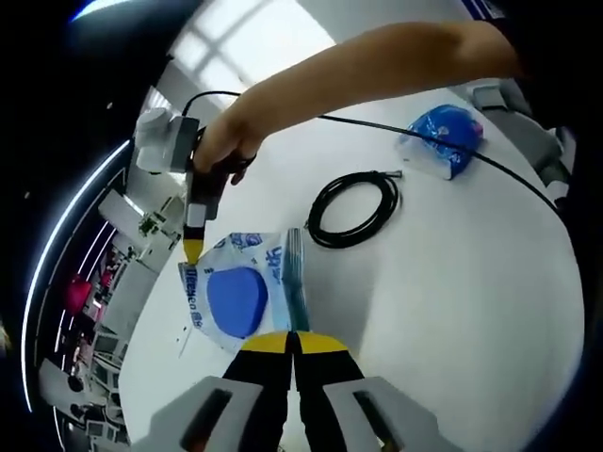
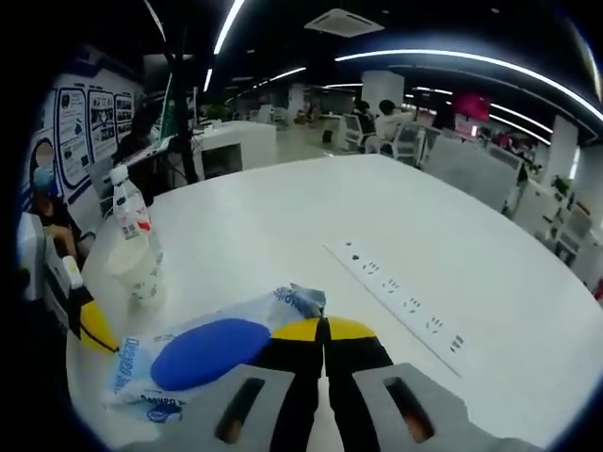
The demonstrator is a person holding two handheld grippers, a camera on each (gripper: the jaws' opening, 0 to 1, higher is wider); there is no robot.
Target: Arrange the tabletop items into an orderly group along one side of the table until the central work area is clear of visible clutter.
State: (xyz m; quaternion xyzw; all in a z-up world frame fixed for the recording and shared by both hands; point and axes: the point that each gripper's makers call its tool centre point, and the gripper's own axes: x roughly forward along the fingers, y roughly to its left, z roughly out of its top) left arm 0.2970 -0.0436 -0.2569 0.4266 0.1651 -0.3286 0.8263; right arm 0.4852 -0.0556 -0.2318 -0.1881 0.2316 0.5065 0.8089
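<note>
Left gripper (image 1: 290, 339) sits nearest in the left gripper view: yellow tips pressed together, pinching the near edge of a clear plastic packet (image 1: 247, 287) with blue print and a blue oval pad inside. Packet lies flat on the white tabletop (image 1: 452, 282).

Right gripper (image 1: 192, 252) enters that view from the left, held in a person's hand (image 1: 224, 146) with a bare forearm reaching across; its yellow tip touches the packet's far-left corner. From this angle, cannot tell the jaw gap.

Right gripper view: right gripper (image 2: 324, 330) has its yellow tips closed together on the crumpled end of the same packet (image 2: 203, 353), which spreads left of the jaws. The left gripper's yellow tip (image 2: 94, 330) shows at the packet's left edge.

Other items:
- Coiled black cable (image 1: 355, 207) just beyond the packet, right of it, not touching.
- Second blue-and-clear packet (image 1: 443, 137) far right, well apart from the first; a thin black wire runs over it.
- White power strip (image 2: 400, 297) set into the tabletop, right of the jaws, running away diagonally.
- Clear bottle (image 2: 130, 212) with red label, standing upright near the left edge of the tabletop, with a pale cup (image 2: 137, 268) just in front of it.

Office desks and seated people in the far background.
</note>
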